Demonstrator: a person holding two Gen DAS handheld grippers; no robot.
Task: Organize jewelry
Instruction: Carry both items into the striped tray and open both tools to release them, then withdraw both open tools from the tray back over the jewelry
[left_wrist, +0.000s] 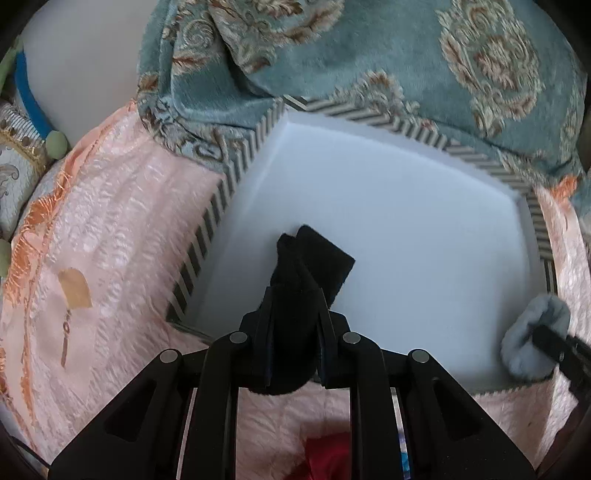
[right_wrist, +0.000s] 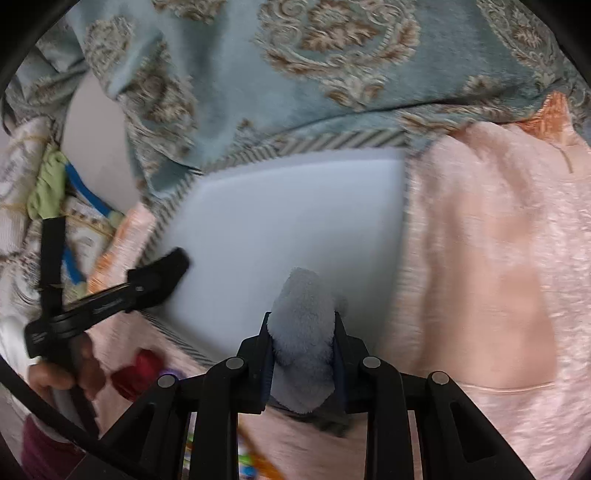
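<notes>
Left gripper (left_wrist: 295, 310): jaws nearly closed, clamped on a black pouch (left_wrist: 306, 266). The pouch fills the gap between the fingers and sticks out forward, its folded end lying over the white box (left_wrist: 406, 206) near the box's left wall. In the right wrist view the same gripper (right_wrist: 173, 264) comes in from the left, tip over the box's left edge.

Right gripper (right_wrist: 303, 325): jaws narrowly apart, pinching a grey fuzzy pouch (right_wrist: 304, 325). The pouch bulges ahead of and behind the fingers and sits over the near edge of the box (right_wrist: 295, 221). In the left wrist view it appears as a grey pouch (left_wrist: 532, 338) at the box's near right corner, held by the right gripper (left_wrist: 554, 339).

Box: white inside, striped rim (left_wrist: 207, 229), nothing else seen in it. No jewelry itself visible; whether either pouch contains any cannot be told.

Around: box rests on pink fabric (left_wrist: 122, 236). Teal patterned fabric (left_wrist: 369, 48) overlaps the far rim. A blue band (left_wrist: 27, 99) and green beads (left_wrist: 55, 144) lie at far left. A red item (left_wrist: 328, 458) lies below the left gripper, on the pink fabric. A hand (right_wrist: 66, 373) grips the left tool's handle.

Writing: pale print on the left gripper's arm, too blurred to read.
</notes>
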